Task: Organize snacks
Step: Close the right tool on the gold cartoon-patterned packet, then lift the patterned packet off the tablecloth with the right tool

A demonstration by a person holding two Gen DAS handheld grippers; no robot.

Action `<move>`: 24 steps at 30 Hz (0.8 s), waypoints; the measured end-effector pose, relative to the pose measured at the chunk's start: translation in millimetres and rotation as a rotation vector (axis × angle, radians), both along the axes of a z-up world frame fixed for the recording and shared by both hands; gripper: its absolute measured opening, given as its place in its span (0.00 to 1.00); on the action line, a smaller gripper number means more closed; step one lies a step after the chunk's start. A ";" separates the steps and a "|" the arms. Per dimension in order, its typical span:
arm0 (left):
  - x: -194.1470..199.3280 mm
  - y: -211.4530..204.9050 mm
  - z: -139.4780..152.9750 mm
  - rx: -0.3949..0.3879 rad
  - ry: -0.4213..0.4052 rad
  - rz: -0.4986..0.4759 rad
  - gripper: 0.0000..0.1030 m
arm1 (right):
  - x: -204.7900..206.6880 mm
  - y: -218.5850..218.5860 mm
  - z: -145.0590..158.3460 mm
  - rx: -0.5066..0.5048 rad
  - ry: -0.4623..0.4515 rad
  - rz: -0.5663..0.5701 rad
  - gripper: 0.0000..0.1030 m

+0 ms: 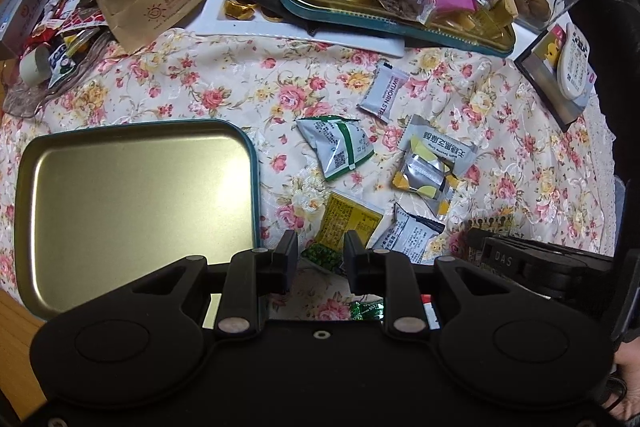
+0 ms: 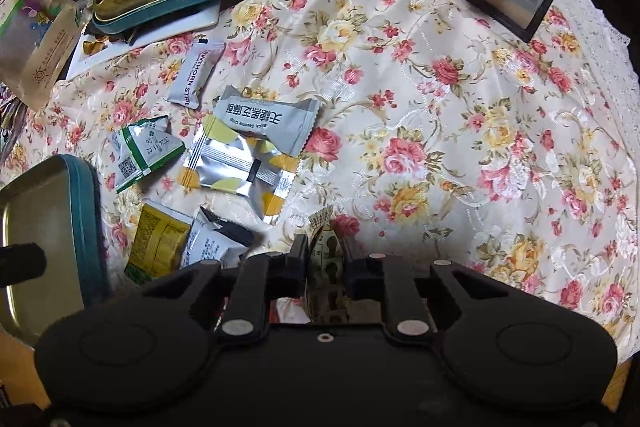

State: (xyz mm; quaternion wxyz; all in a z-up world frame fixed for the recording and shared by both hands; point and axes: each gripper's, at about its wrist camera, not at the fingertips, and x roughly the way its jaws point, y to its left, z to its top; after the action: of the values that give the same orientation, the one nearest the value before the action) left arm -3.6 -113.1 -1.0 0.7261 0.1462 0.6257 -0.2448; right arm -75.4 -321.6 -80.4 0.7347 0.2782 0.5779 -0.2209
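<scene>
On the flowered cloth (image 2: 440, 87), your right gripper (image 2: 325, 255) clenches a packet (image 2: 326, 247); lift straight, then carry it to the tin (image 2: 86, 211) at nine o'clock. Your left gripper (image 1: 320, 251) hangs open, empty.

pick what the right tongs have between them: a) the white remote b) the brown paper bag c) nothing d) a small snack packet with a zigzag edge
d: in the right wrist view the right tongs are closed on a small printed snack packet, its zigzag edge poking up between the fingers.
</scene>
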 end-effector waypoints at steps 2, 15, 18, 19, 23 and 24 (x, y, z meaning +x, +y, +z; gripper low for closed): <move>-0.6 -4.6 -4.9 0.012 0.010 -0.008 0.32 | 1.8 -1.3 -3.3 -0.003 0.002 0.001 0.19; 1.5 -25.7 -12.7 0.010 0.040 -0.037 0.32 | 3.9 -8.9 -19.5 0.032 0.092 0.013 0.40; 0.7 -28.3 -15.0 0.018 0.040 -0.044 0.32 | 3.6 -4.2 -21.1 0.011 0.128 0.040 0.33; 0.3 -28.6 -15.6 0.020 0.040 -0.045 0.32 | 3.0 -1.9 -20.9 0.009 0.139 0.043 0.31; -1.6 -30.1 -18.1 0.027 0.040 -0.054 0.32 | -0.7 0.7 -17.8 0.028 0.171 0.025 0.30; -2.3 -30.8 -18.5 0.029 0.039 -0.057 0.32 | -2.1 0.4 -14.5 0.028 0.165 0.018 0.30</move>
State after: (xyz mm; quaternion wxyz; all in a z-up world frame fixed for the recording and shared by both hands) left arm -5.8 -143.8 -19.6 0.7043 0.1696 0.6387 -0.2592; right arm -77.6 -321.1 -94.8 0.6827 0.2642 0.6418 -0.2284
